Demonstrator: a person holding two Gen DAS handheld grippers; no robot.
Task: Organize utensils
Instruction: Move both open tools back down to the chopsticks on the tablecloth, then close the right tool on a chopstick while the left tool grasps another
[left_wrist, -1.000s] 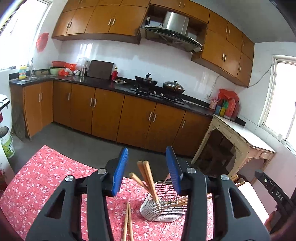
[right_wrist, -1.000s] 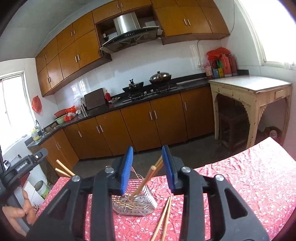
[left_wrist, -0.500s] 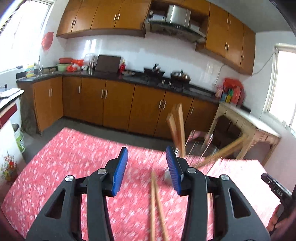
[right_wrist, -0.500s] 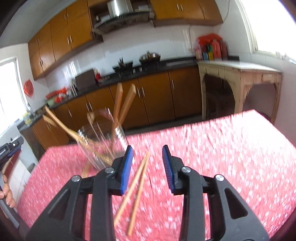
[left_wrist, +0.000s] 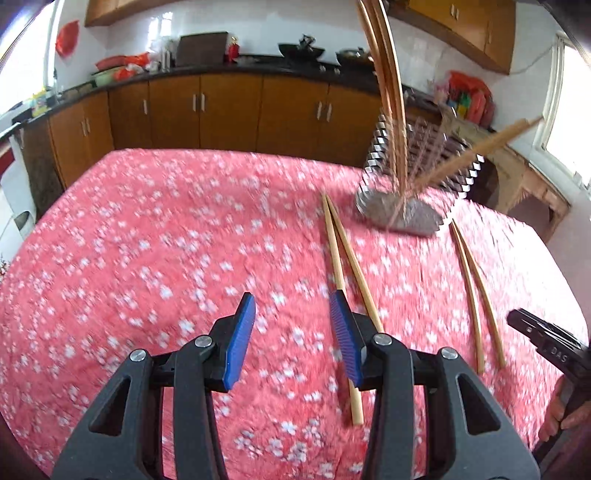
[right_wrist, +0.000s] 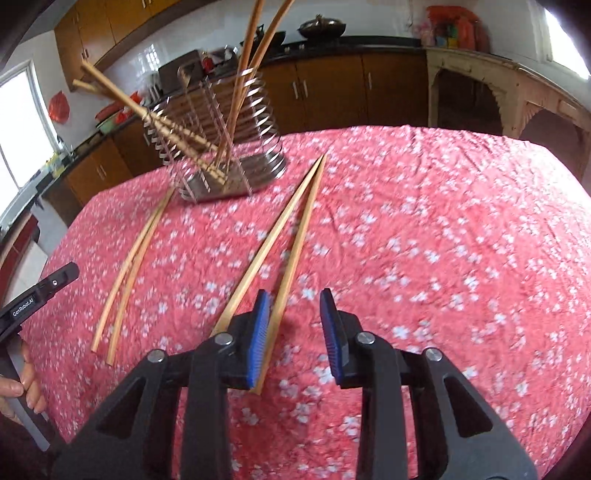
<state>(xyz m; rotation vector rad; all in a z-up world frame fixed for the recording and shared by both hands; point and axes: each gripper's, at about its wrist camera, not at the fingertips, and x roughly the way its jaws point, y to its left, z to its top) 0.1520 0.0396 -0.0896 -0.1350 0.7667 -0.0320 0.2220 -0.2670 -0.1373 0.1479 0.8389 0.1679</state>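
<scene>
Left wrist view shows the left gripper (left_wrist: 291, 325) low over the red flowered tablecloth (left_wrist: 147, 240), jaws spread with only cloth between them. One pair of chopsticks (left_wrist: 341, 266) lies just beside its right finger, which hides part of one stick, so neither stick is inside the gap. A second pair (left_wrist: 476, 295) lies further right, near the other hand's tool. Behind both stands the wire utensil holder (left_wrist: 413, 173), already bearing several upright and leaning chopsticks.

From the right wrist view, the right gripper (right_wrist: 293, 325) has jaws apart, holding nothing, and they have just been closing a little. The nearer pair (right_wrist: 280, 243) runs toward its left finger; one stick passes just inside the gap against that blue pad, the other outside it. The farther pair (right_wrist: 129, 269) lies well to the left, and the holder (right_wrist: 221, 144) is beyond.

The likely trouble is a partial catch. If the right jaws shut here they would probably pinch one stick of the pair, and near its end, so it could swing or slip out on lifting. The left gripper, set beside its pair, risks nudging the sticks apart and rolling them across the cloth. The holder's leaning sticks may also obstruct insertion.
</scene>
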